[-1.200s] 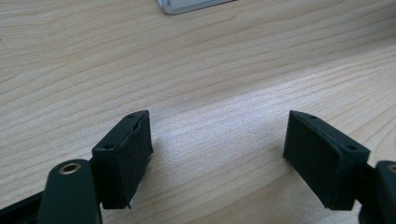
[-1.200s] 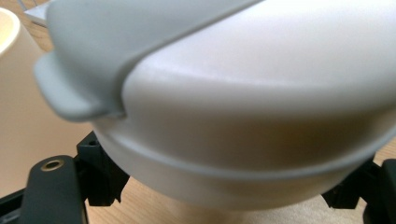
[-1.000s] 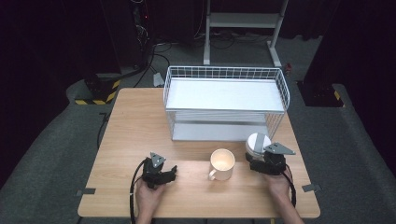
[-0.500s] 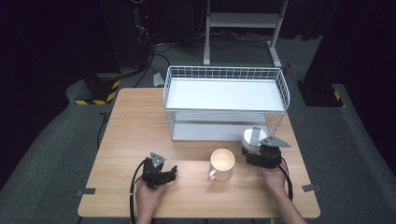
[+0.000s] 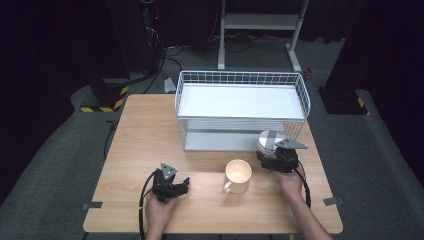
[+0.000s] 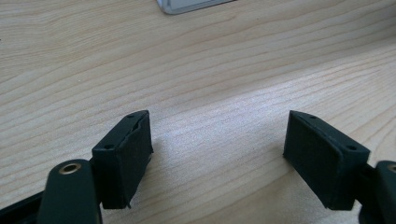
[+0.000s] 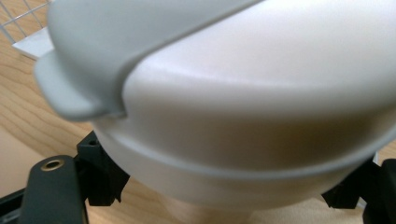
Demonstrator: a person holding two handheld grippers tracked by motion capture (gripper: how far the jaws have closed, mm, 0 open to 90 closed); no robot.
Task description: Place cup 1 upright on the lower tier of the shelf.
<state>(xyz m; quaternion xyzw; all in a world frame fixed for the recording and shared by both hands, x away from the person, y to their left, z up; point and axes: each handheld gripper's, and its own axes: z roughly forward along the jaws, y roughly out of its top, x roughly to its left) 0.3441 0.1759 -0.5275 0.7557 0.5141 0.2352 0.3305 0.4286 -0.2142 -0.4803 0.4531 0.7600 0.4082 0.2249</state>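
A round white container [image 5: 269, 140] with a grey lid sits between the jaws of my right gripper [image 5: 270, 151], just in front of the wire rack's right end. In the right gripper view the container [image 7: 261, 116] swells between both black pads [image 7: 100, 179], which press on its sides; my right gripper [image 7: 224, 189] is shut on it. A cream mug [image 5: 238, 175] stands on the table to its left, handle toward the person. My left gripper [image 5: 183, 187] rests on the table at front left, open, with bare wood between its pads [image 6: 123, 156].
A white wire rack [image 5: 241, 80] with two shelves stands at the back of the wooden table [image 5: 145, 140]. Dark floor, cables and a metal stand lie beyond it. Tape marks the table's front corners.
The right gripper has carried the container away from the person, toward the rack's right front corner and slightly left. The left gripper and the mug have stayed put.
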